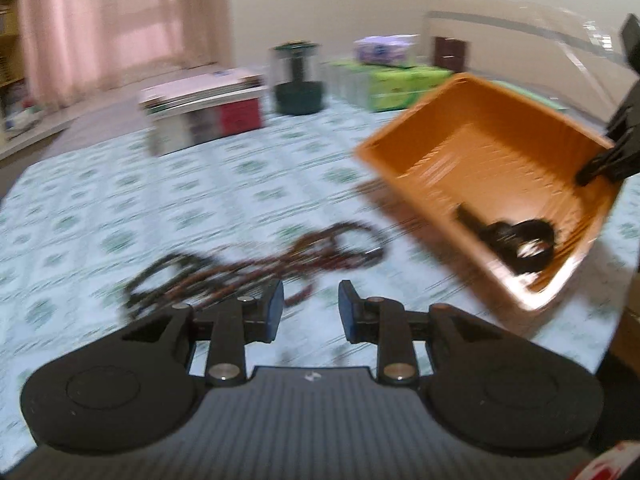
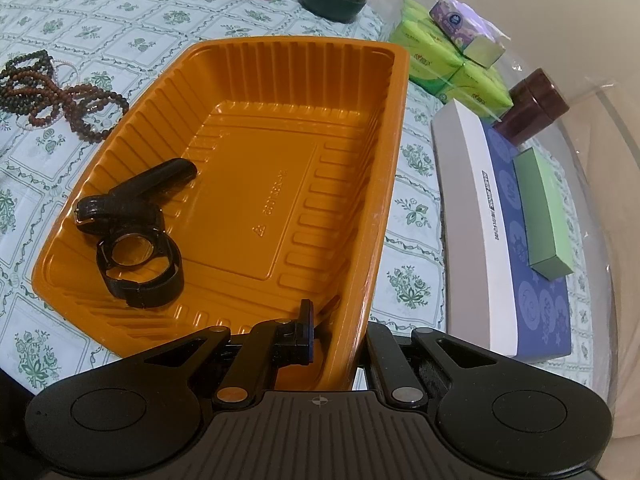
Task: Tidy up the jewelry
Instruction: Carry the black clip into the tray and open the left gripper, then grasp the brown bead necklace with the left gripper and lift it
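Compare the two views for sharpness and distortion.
Left wrist view: motion blur smears the dark beaded necklaces and orange ribbed plastic tray. Right wrist view: sharp, the black wristwatch crisp; fisheye bends the floral tablecloth edges in both.

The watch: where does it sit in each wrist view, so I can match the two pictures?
Left wrist view: watch at lower right, in the low corner of the tilted orange tray.
Right wrist view: watch at left of centre, on the tray floor near its left wall.
Shared landmark: the bead necklaces on the cloth, centre in the left view, upper left in the right.
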{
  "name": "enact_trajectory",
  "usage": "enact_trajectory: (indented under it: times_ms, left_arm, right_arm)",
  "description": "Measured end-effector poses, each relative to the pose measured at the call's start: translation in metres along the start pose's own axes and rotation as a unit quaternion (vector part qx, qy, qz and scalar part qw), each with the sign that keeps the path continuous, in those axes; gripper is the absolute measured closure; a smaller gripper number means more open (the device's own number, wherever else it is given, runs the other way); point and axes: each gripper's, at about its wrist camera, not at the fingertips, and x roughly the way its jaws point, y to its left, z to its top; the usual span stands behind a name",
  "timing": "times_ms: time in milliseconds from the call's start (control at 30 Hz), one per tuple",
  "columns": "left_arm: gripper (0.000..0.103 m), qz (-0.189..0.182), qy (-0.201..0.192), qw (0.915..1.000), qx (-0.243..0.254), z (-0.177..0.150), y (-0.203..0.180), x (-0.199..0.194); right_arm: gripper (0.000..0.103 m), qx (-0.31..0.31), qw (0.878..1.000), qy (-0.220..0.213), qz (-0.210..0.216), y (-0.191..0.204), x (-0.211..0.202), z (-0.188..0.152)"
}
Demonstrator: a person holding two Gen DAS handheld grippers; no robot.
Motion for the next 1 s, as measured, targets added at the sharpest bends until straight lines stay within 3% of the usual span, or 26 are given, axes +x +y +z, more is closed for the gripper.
enact_trajectory:
  times_ms: [233, 400, 567, 800, 1000]
  left_arm:
    - [0.073, 0.074, 0.024, 0.9964, -0.032, -0.028, 0.052, -0.007]
    - [0.073, 0.094, 0.030, 0.9945, -0.035, -0.036, 0.068, -0.002]
    - [0.073, 0.084, 0.023, 0.9961, -0.009, -0.027, 0.062, 0.006]
    - [0.073, 0.023, 0.002, 0.9987, 0.046, -0.006, 0.026, 0.029]
    - [0.078, -0.003, 0.015, 0.9966, 0.081, 0.003, -0.003, 0.059]
  right_arm:
    - [0.097, -0.001, 1.000, 0.002, -0.001, 0.001, -0.001, 0.000]
    - [0.097, -0.003, 1.000, 0.004, -0.002, 0.001, -0.001, -0.001]
    - [0.097, -0.002, 1.000, 0.006, -0.001, 0.001, 0.000, -0.001]
    - [0.097, -0.003, 1.000, 0.006, -0.001, 0.000, 0.000, -0.001]
    - [0.097, -0.002, 1.000, 0.006, 0.000, 0.000, 0.000, -0.001]
